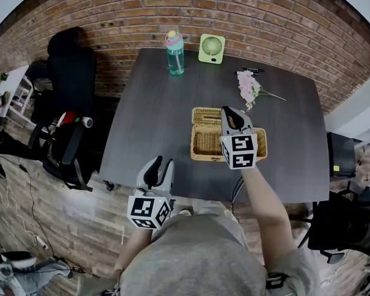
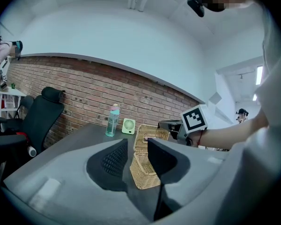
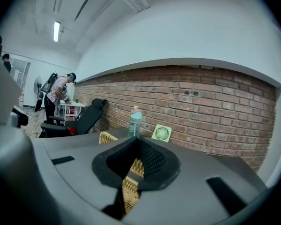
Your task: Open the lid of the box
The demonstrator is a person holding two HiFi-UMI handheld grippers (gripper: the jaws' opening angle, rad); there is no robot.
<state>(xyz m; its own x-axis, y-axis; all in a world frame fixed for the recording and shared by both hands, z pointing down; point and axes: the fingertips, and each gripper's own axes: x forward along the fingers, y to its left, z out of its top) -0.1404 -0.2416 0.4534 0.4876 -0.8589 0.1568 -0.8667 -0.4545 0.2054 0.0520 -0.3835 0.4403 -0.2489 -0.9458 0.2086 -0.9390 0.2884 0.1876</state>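
Observation:
A wicker box (image 1: 208, 144) sits on the dark table (image 1: 148, 103), right of centre. Its wicker lid (image 1: 206, 116) is tilted up from the box's far side. My right gripper (image 1: 226, 113) is shut on the lid's edge; in the right gripper view wicker (image 3: 130, 179) shows between the closed jaws of the right gripper (image 3: 133, 165). My left gripper (image 1: 158, 170) hovers at the table's near edge, open and empty. In the left gripper view the box (image 2: 143, 171) and raised lid (image 2: 151, 134) lie well beyond the left gripper (image 2: 136, 156).
At the table's far edge stand a teal water bottle (image 1: 175, 53) and a small green fan (image 1: 211, 48). Pink flowers (image 1: 249, 89) lie behind the box. A black office chair (image 1: 71, 73) stands to the left of the table. A person (image 3: 58, 95) works far off.

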